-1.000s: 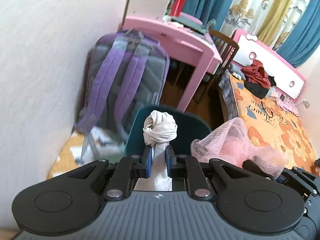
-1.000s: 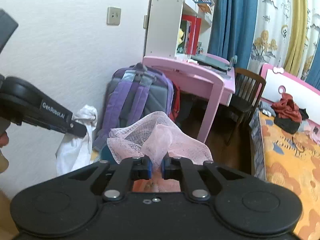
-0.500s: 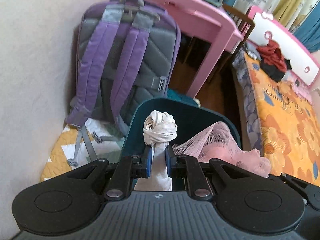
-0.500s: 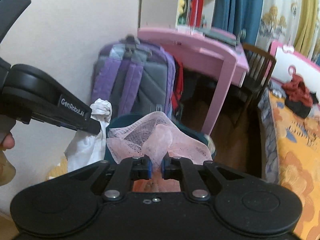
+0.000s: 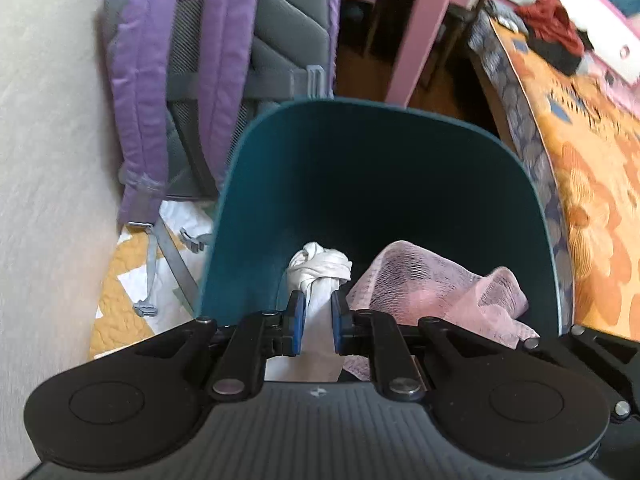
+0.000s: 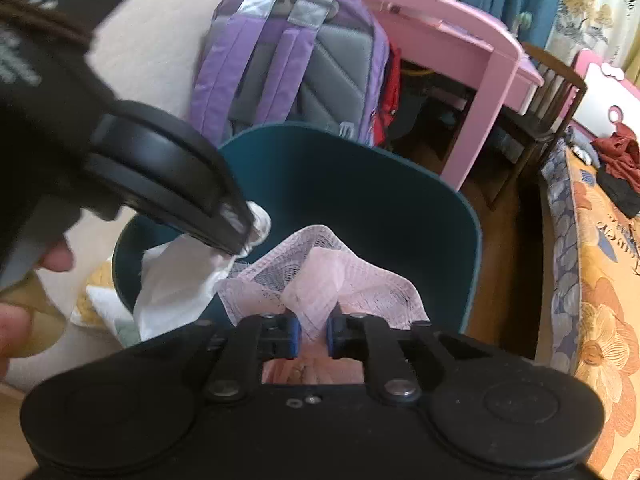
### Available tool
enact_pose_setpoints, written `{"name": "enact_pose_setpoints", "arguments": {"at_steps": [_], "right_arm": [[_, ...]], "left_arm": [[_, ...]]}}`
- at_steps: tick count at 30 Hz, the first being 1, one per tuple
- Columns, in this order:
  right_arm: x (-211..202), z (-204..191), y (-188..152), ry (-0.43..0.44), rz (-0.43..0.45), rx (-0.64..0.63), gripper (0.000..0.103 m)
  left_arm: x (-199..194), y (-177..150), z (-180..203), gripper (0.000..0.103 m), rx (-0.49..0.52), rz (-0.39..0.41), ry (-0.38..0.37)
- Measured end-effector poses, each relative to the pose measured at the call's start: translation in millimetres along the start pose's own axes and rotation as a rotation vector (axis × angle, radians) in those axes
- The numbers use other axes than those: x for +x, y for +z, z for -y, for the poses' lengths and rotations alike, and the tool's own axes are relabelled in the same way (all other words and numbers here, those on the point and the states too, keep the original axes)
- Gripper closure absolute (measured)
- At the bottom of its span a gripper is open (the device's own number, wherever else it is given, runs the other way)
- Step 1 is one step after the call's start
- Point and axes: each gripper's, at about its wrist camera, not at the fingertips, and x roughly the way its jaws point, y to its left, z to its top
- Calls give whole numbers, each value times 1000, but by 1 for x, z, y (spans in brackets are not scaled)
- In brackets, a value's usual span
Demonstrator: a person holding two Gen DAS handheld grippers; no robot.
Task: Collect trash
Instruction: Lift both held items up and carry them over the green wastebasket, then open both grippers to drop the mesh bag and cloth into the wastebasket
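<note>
My left gripper (image 5: 316, 316) clamps the white bag (image 5: 320, 276) over the bin's (image 5: 360, 168) near rim. My right gripper's (image 6: 311, 334) jaws are opening, pink net (image 6: 320, 280) between them.

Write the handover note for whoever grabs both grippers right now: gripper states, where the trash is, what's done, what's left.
Left gripper: shut on the knotted white bag, held over the mouth of the teal bin.
Right gripper: jaws opening, with the pink mesh wrapper between them, also above the bin's opening.
Bin stands on the floor in front of the purple backpack, beside the pink desk.
Done: both pieces picked up and brought to the bin.
Left: finish releasing the pink wrapper, open the left jaws to drop the white bag, then check that both fell inside. The bin's bottom is too dark to see.
</note>
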Motion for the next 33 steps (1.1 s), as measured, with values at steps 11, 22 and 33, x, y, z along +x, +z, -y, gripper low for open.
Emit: {"name": "enact_pose_setpoints", "arguments": {"at_steps": [11, 22, 33], "right_arm": [[-8, -2, -5, -12, -25, -5, 71], [-40, 9, -3, 1, 51, 53, 58], [-92, 13, -16, 42, 124, 112, 46]], "left_arm": [[10, -4, 4, 80, -7, -74, -25], [-39, -21, 4, 46, -2, 39, -65], [-110, -57, -4, 46, 30, 171, -65]]}}
